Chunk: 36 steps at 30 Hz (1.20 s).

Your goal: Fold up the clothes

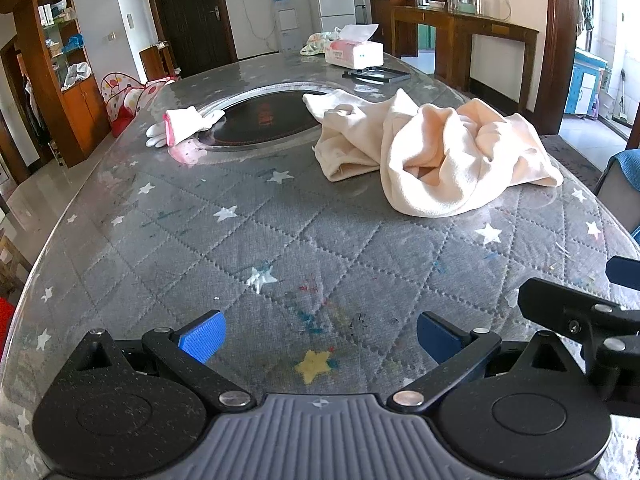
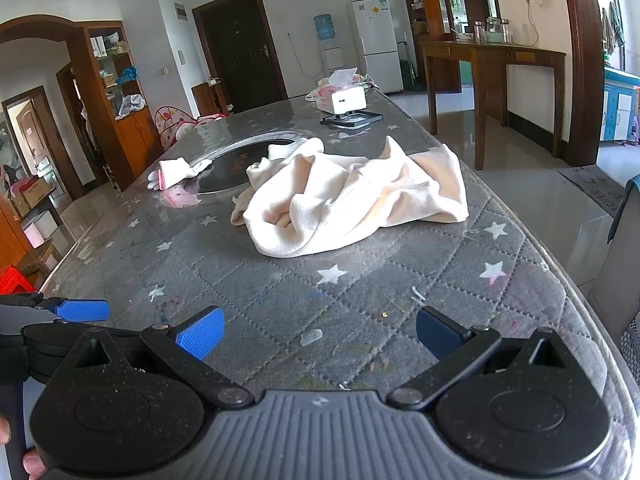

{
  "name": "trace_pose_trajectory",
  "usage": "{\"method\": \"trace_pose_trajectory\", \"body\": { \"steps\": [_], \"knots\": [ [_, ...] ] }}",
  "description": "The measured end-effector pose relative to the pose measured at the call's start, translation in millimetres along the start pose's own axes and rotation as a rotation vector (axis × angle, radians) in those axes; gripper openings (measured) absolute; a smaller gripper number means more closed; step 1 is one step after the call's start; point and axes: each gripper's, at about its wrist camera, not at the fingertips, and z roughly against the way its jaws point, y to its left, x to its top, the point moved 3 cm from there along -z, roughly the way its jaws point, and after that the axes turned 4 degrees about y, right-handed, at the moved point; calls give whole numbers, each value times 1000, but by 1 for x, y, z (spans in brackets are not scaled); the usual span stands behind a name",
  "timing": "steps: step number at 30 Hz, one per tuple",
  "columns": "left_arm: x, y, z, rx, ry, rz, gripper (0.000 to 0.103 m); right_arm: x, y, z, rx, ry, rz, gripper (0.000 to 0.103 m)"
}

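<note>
A crumpled cream garment [image 1: 432,152] lies in a heap on the grey quilted star-pattern table cover [image 1: 240,248], right of the middle; it also shows in the right wrist view [image 2: 352,200]. My left gripper [image 1: 320,338] is open and empty, low over the near end of the table, well short of the garment. My right gripper [image 2: 318,336] is open and empty, also at the near end. The right gripper shows at the right edge of the left wrist view [image 1: 580,312]; the left gripper shows at the left edge of the right wrist view [image 2: 80,310].
A white and pink glove [image 1: 180,128] lies by a round dark cooktop [image 1: 264,120] set in the table. A tissue box [image 1: 352,52] and a black frame [image 1: 378,74] sit at the far end. A chair [image 2: 616,272] stands to the right.
</note>
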Motion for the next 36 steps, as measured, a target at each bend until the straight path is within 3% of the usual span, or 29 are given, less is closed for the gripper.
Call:
{"method": "trace_pose_trajectory", "body": {
  "steps": [36],
  "knots": [
    [2,-2,-6,19,16,0,103,1,-5,-7,12,14,-5,103]
  ]
}}
